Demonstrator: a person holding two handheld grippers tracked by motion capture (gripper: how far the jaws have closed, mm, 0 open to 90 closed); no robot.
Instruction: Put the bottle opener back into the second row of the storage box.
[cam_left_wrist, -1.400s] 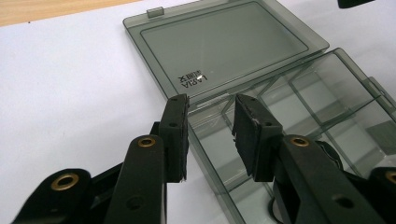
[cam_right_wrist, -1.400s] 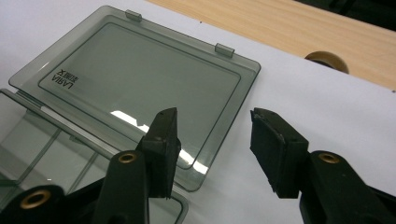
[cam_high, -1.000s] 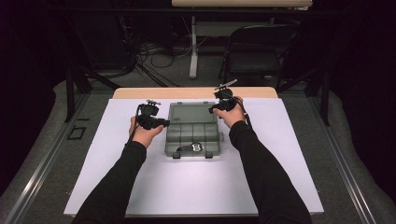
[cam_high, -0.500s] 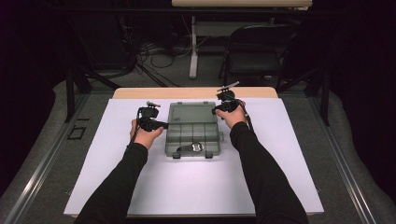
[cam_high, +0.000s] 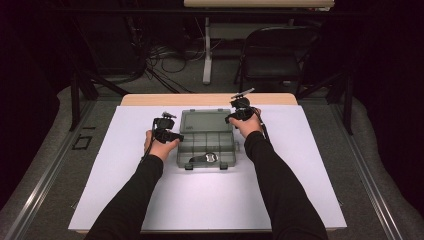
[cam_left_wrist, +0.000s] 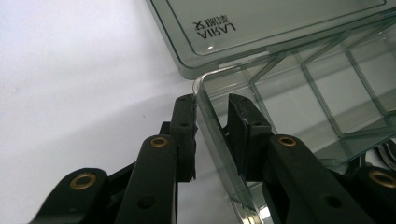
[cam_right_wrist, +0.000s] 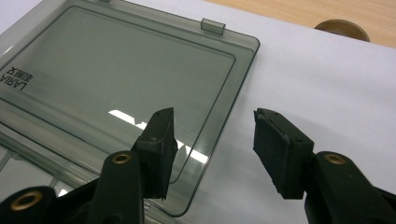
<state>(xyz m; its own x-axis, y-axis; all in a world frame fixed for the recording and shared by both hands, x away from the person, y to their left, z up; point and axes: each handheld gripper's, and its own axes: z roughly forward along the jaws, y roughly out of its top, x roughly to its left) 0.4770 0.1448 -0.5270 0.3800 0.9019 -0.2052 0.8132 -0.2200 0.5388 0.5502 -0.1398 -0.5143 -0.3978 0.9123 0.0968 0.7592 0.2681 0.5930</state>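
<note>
A smoky clear plastic compartment box lies open mid-table, its lid folded flat toward the far side. My left gripper is at the box's left wall. Its jaws stand astride that wall and have just been opening, with a small gap on each side. My right gripper hovers over the lid's right edge. It is open, its jaws have just been opening, and nothing is gripped. One jaw is above the lid, the other above the white sheet.
A white sheet covers the table, with a wooden strip at the far edge. A metal piece lies in a front compartment. Two latches stick out at the box front. A round wooden knob lies beyond the lid. A chair stands behind.
</note>
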